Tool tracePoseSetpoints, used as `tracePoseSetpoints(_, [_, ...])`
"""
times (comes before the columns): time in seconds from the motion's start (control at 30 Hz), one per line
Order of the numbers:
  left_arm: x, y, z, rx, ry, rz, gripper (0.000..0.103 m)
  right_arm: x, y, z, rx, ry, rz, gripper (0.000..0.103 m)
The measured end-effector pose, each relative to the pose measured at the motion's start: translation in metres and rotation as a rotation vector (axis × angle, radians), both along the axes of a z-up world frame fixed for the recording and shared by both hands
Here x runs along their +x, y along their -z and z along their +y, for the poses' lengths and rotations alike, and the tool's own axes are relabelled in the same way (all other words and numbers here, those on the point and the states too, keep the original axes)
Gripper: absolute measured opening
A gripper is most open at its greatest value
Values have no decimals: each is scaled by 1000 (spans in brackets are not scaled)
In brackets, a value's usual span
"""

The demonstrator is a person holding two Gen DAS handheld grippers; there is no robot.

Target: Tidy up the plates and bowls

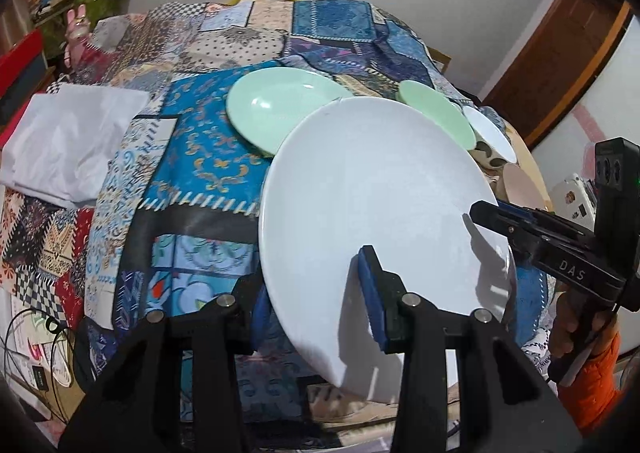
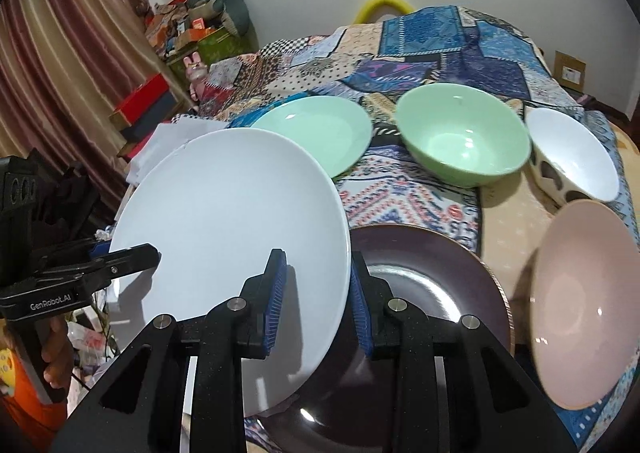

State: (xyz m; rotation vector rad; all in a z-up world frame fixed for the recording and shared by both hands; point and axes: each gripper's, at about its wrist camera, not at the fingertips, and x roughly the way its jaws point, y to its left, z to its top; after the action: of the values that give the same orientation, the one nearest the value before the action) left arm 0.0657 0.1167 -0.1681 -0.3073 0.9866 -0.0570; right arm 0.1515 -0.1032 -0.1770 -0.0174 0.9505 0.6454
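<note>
A large white plate [image 1: 372, 189] [image 2: 228, 213] hangs tilted above the table, held at two edges. In the left wrist view my left gripper [image 1: 316, 285] is shut on its near edge, one pad on top and one beneath. My right gripper [image 2: 316, 257] is shut on the plate's right edge and shows from the side [image 1: 482, 211]. The left gripper [image 2: 146, 253] clamps the opposite rim. Beneath and beside the white plate lies a dark purple plate [image 2: 424, 285]. Behind stand a mint plate [image 2: 316, 133] [image 1: 276, 109], a green bowl [image 2: 464, 141], a spotted white bowl [image 2: 572, 157] and a pink bowl [image 2: 580, 301].
A patchwork cloth [image 1: 200, 157] covers the table. A folded white cloth [image 1: 68, 141] lies at its left. Boxes and clutter [image 2: 188, 25] stand by the curtain [image 2: 60, 53] at the back left. A hand with an orange sleeve [image 1: 592, 365] holds the right gripper.
</note>
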Motion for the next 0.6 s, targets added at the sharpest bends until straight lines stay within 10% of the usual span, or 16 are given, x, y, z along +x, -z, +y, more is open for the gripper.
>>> tracePoseSetpoints(0.6, [25, 15, -57, -10, 84, 60, 40, -6, 13, -63, 23, 101, 39, 28])
